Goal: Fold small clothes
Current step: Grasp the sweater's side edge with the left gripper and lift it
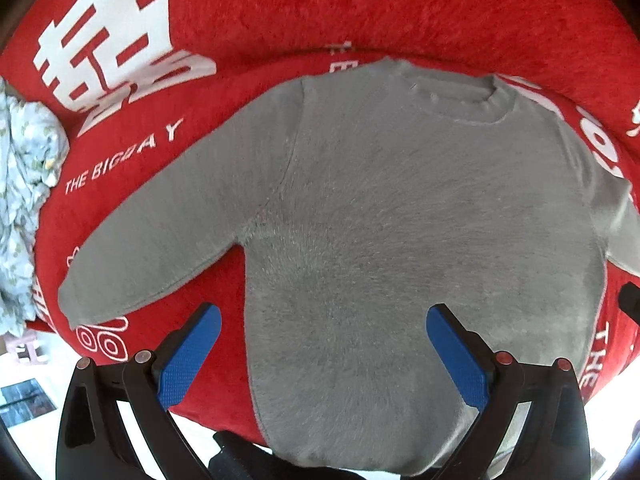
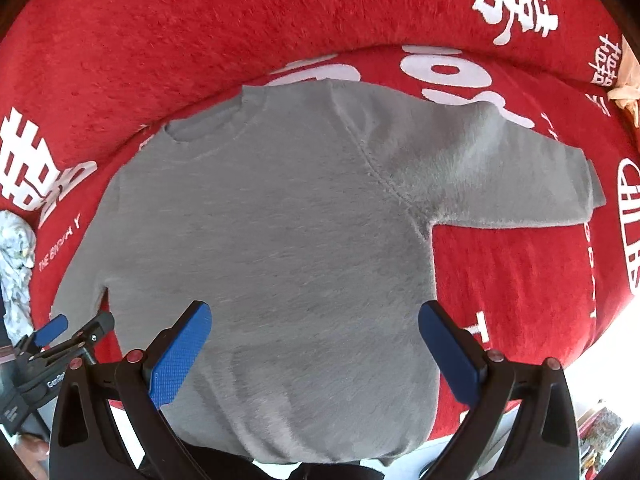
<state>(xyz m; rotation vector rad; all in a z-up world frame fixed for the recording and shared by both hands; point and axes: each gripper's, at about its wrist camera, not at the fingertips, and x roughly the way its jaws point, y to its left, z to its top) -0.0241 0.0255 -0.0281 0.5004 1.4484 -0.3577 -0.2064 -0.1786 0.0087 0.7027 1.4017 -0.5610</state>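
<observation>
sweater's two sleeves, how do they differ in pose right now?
The left sleeve runs long and slants down toward the hem side, its cuff ending near the left gripper. The right sleeve sticks out almost straight sideways from the shoulder, well away from the right gripper, and looks shorter in its view, though the fisheye may account for that. Both lie flat and unfolded on the red blanket, same fuzzy grey as the sweater. Neither is gripped; both sets of jaws are open.

The grey sweater looks fuzzy and matt on the plush red cover, beside textured blue finger pads at seven o'clock.
</observation>
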